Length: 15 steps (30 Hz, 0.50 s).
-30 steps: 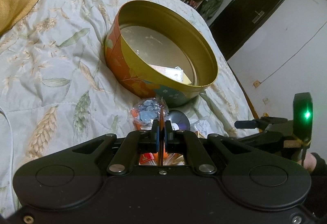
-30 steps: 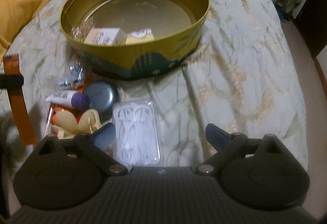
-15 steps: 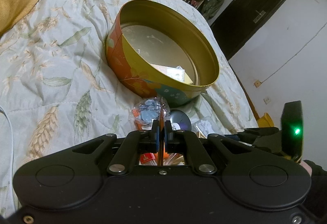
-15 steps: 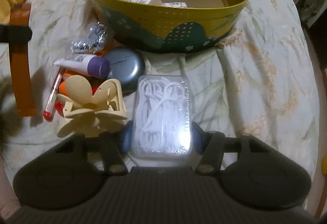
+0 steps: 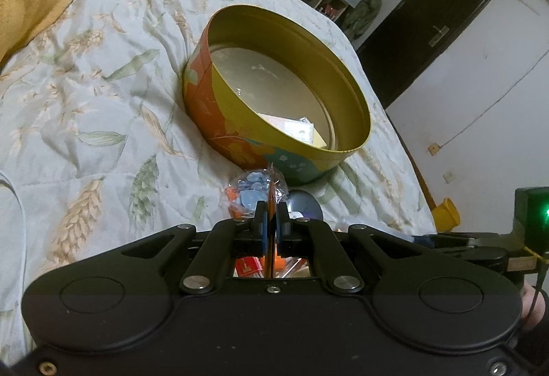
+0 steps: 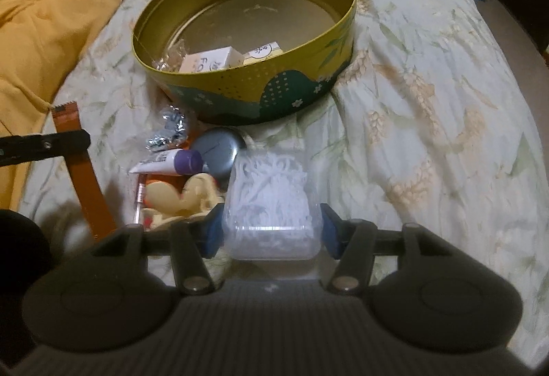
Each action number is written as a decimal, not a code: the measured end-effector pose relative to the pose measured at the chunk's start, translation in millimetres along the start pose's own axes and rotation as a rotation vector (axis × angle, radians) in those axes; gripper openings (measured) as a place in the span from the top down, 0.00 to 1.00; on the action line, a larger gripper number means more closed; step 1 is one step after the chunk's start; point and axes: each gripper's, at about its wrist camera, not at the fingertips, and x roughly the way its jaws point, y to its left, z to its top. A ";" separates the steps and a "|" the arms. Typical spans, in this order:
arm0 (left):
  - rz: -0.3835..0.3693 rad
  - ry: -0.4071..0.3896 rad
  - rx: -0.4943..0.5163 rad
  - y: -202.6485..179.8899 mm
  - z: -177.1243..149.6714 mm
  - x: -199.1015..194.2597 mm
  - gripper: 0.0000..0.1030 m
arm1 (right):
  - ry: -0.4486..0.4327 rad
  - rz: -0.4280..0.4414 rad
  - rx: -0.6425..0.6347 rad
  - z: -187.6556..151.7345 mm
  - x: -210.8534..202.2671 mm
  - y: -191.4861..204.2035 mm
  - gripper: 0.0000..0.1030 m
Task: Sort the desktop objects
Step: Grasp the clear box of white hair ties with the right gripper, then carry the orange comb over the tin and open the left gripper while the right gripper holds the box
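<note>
My right gripper is shut on a clear plastic box of white floss picks; its blue pads press both long sides, and the box sits just above the quilt. Beyond it stands a round yellow tin holding a white carton and a yellow carton. My left gripper is shut on a thin orange strip, seen edge-on in the left wrist view. It hangs left of a pile with a grey round case, a purple-capped tube and a cream hair clip.
Foil-wrapped sweets and a bag of blue pieces lie by the tin. A yellow blanket bunches at the left. The floral quilt falls off at the bed's right edge, with a dark door beyond.
My right gripper moved over the floss box, closed its jaws on the box's sides and lifted it slightly, tilting the view up toward the tin. The left gripper and its strip stayed still.
</note>
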 end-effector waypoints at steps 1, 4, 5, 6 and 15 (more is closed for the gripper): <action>0.003 0.001 0.004 -1.0 0.1 0.2 0.96 | -0.004 0.000 0.010 -0.6 -1.5 -3.0 0.42; 0.009 0.001 0.008 -2.2 -0.3 0.8 0.96 | -0.001 -0.020 0.060 1.4 -2.6 -15.8 0.43; 0.011 0.000 0.006 -1.9 -0.6 0.8 0.96 | 0.004 -0.006 0.084 2.1 -3.0 -21.4 0.43; 0.011 0.000 0.004 -1.8 -0.7 0.4 0.96 | 0.003 0.001 0.101 2.1 -5.0 -25.1 0.43; 0.033 0.013 0.017 -3.9 -0.5 1.6 0.96 | -0.086 0.009 0.168 -5.8 -26.0 -40.1 0.43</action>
